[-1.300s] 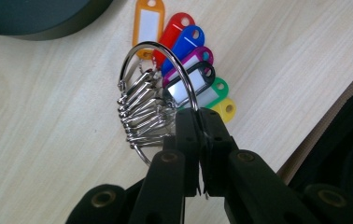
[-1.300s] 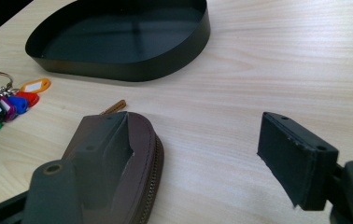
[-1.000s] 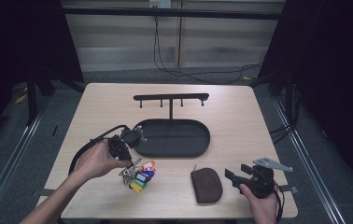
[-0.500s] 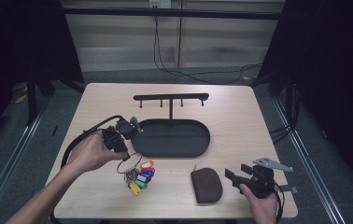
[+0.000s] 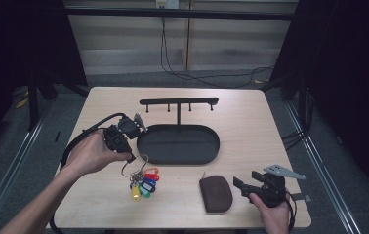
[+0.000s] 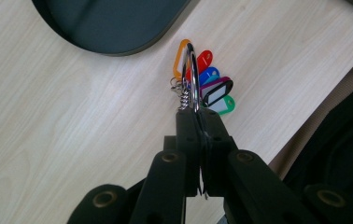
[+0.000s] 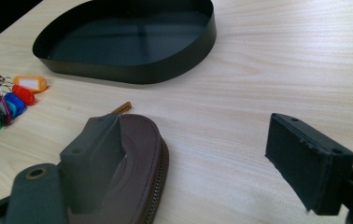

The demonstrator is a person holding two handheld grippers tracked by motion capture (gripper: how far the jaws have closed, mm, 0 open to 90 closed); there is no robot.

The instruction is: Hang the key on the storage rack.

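The left gripper (image 5: 133, 157) is clamped narrow on the big metal key ring (image 6: 192, 77), and the bunch of coloured key tags (image 5: 143, 185) dangles from it, the lowest tags at or just above the table (image 5: 251, 114); whether they touch it I cannot tell. It hangs just off the tray's (image 5: 177, 158) 7 o'clock edge. Judging by the layout, the keys are probably headed for the hooked rack (image 5: 178, 102) standing at the tray's 12 o'clock, so the pickup looks done while the carry and the hanging are left. The right gripper (image 5: 239, 185) rests near the table's 5 o'clock corner, its jaws wide and just opened further, gripping nothing; the brown zip pouch (image 5: 215, 193) lies just beside it at its 9 o'clock, not yet picked up. The left gripper view shows what the high view cannot: the ring pinched edge-on right at the jaw tips, with a small spring link (image 6: 182, 99) beside it. The right gripper view adds that one pad (image 7: 95, 156) stands in front of the pouch's zip edge while the other pad (image 7: 300, 163) stands well apart over bare wood. The high view alone gives the rack and how the two hands lie apart.
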